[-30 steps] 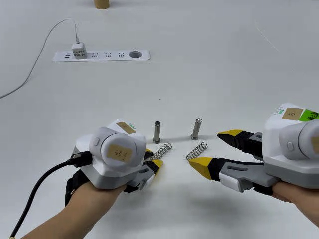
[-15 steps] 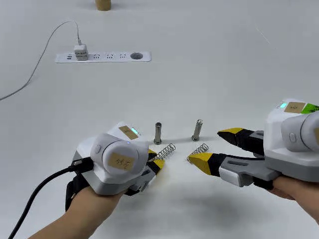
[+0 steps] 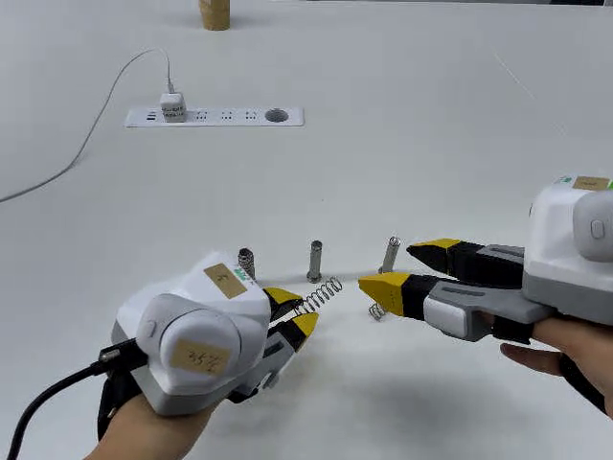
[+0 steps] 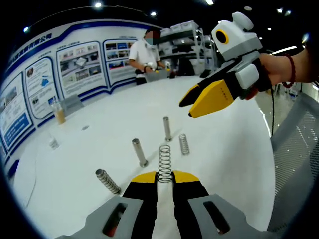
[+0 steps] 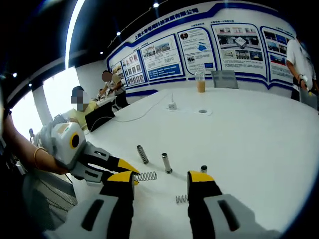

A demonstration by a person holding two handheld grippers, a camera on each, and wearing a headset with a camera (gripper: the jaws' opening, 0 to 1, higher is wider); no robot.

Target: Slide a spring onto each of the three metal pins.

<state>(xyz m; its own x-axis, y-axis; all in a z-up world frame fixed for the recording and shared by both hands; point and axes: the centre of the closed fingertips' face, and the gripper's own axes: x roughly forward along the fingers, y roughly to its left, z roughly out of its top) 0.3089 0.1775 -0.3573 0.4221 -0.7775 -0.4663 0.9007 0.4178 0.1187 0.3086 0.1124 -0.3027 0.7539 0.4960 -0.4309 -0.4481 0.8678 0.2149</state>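
Right tool (image 3: pixel 386 265) advanced over loose spring (image 3: pixel 376 310); left tool (image 3: pixel 303 309) clamps other spring (image 3: pixel 321 290).

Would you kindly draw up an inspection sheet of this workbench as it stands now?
Surface: white table, bare where visible.
Job's things: left pin carries a spring; middle pin and right pin bare; loose spring lies on the table.
Clutter: cup at the far edge.
Grippers: left gripper shut on held spring; right gripper open, holding nothing.
Cables: power strip with charger, white cable trailing off; black cable from left gripper.
Surroundings: wall posters, people in the background.
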